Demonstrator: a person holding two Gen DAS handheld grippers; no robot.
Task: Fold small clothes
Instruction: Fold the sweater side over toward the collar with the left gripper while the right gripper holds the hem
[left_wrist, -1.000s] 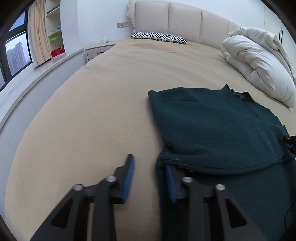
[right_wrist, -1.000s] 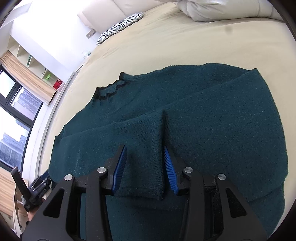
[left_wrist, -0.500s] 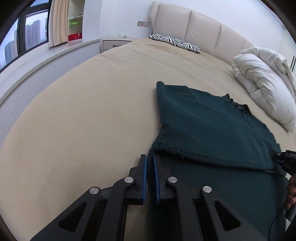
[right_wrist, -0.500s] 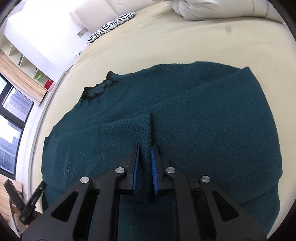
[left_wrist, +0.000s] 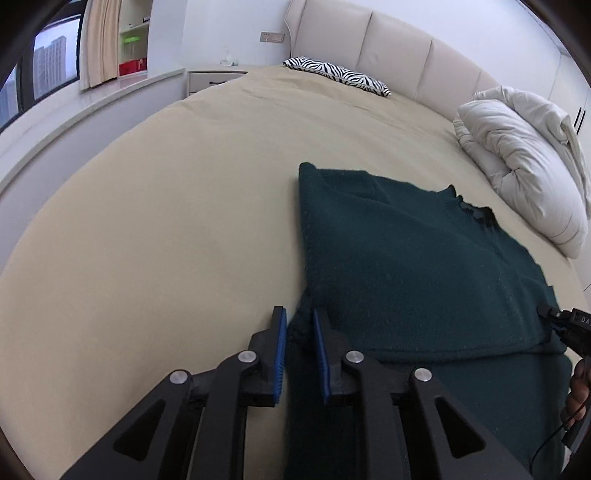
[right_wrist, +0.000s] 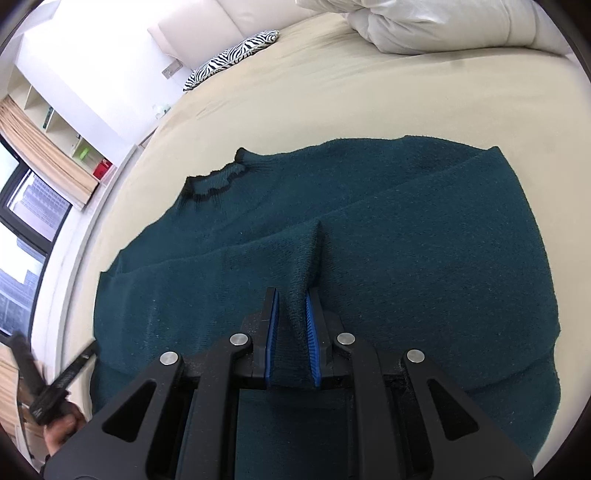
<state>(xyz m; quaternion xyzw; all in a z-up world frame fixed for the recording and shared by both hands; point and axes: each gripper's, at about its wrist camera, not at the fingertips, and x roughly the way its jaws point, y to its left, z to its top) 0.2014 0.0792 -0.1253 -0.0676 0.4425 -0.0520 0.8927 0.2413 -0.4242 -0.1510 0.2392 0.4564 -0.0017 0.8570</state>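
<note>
A dark green knit sweater lies on a beige bed, its sleeves folded across the body. My left gripper is shut on the sweater's left edge near the hem, cloth bunched between the blue pads. In the right wrist view the sweater fills the middle, its dark frilled collar at the far left. My right gripper is shut on a pinched ridge of the sweater's folded layer. The other gripper's tip shows at each view's edge.
A white folded duvet lies at the bed's right side. A zebra-print pillow sits by the padded headboard. A nightstand and a window ledge run along the left.
Both grippers went from open to shut on the sweater, and both pinch thicker bunches of cloth now than half a second ago. The left view has shifted forward and up.
</note>
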